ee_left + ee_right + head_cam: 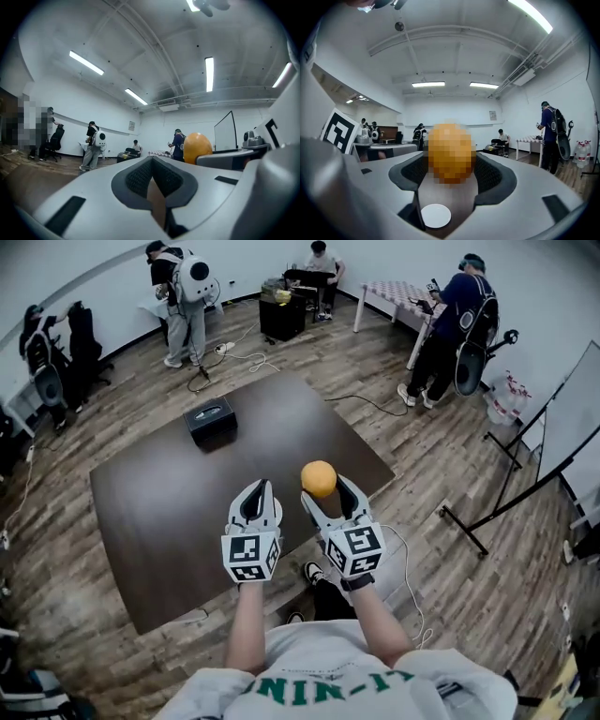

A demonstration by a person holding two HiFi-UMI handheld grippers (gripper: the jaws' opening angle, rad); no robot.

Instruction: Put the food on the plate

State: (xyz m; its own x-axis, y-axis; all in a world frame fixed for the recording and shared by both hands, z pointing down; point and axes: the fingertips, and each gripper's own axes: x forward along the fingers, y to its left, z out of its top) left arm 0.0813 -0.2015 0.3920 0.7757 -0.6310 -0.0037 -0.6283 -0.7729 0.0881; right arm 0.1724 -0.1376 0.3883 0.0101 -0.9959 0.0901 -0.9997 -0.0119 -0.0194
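Observation:
An orange fruit [319, 478] sits between the tips of my right gripper [324, 495], which is shut on it and held up above the dark brown table [159, 502]. In the right gripper view the orange [450, 152] fills the gap between the pads, and a small white plate [436, 215] shows far below it on the table. My left gripper [255, 493] hangs just left of the right one, shut with nothing in it. From the left gripper view the orange [197, 147] shows off to the right. The plate is hidden in the head view.
A black box [211, 418] lies near the table's far edge. Cables run over the wood floor behind it. Several people stand or sit along the far walls, and a whiteboard on a stand [562, 418] is at the right.

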